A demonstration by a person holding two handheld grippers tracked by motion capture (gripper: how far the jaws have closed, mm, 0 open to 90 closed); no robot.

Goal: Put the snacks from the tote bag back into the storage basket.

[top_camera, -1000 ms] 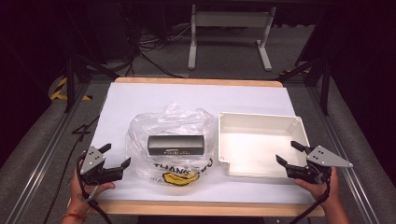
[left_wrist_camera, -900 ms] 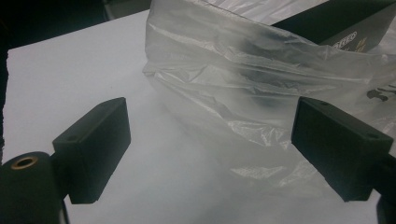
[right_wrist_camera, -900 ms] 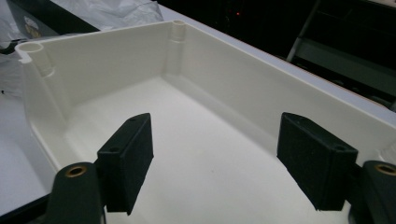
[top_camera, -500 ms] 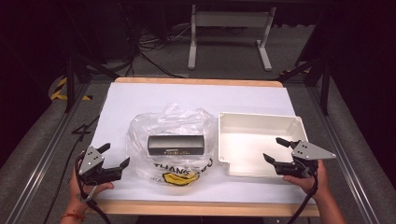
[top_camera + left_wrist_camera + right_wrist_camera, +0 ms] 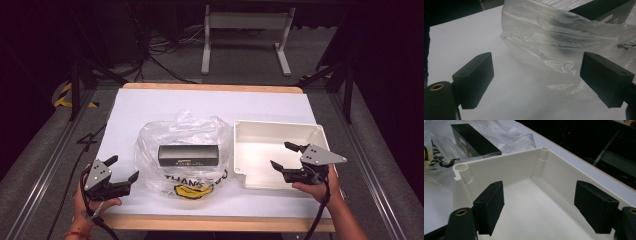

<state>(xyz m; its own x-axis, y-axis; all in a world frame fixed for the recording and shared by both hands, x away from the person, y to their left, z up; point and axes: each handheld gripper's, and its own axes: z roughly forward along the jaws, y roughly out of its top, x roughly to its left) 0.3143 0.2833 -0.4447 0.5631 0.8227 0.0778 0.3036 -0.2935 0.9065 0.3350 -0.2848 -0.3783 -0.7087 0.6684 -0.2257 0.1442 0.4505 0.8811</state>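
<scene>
A black box lies at a crumpled clear plastic bag in the middle of the white-covered table; I cannot tell whether it is inside the bag or on top. A white tray stands empty to its right. My right gripper hovers over the tray's near right part, open; its jaws have just been opening, with nothing between them. The right gripper view looks past its jaws into the tray toward the box. My left gripper stands open left of the bag, apart from it.
The table's wooden front edge runs just behind both hands. Beyond the far edge are dark floor, cables and a white stand. A metal rail runs along the left side.
My right gripper has moved left from beside the tray's right edge to over the tray. The left gripper, bag and box have stayed put.
</scene>
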